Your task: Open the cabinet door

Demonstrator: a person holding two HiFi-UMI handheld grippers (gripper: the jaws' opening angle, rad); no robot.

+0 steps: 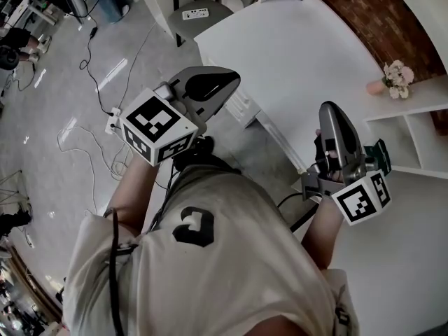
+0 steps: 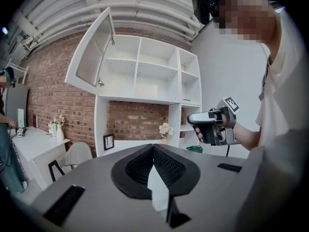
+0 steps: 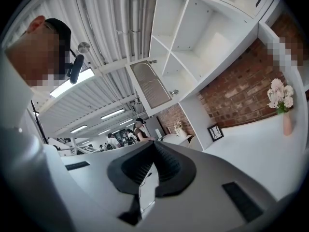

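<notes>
1. Clenched left gripper (image 1: 227, 79) at eleven o'clock of the head view, pads pressed tip to tip, nothing between them.
2. Clenched right gripper (image 1: 329, 110) at three o'clock of the same view, likewise empty, marker cube toward the lower edge.
3. Both well apart from the cabinet (image 2: 149, 69), touching no part of it.
4. Cabinet door (image 2: 91, 52) at ten o'clock in the left gripper view: already swung wide open to the left, hinged on the cabinet's left edge, upper left compartment laid bare.
5. Open white shelves at twelve o'clock beside that door, against a brick wall (image 2: 137, 120).
6. Lower down, a small picture frame (image 2: 108, 141) at nine o'clock and a vase of flowers (image 2: 165, 129) near the centre.
7. In the head view, white counter (image 1: 294, 54) at one o'clock, grey chair (image 1: 199, 12) at twelve.
</notes>
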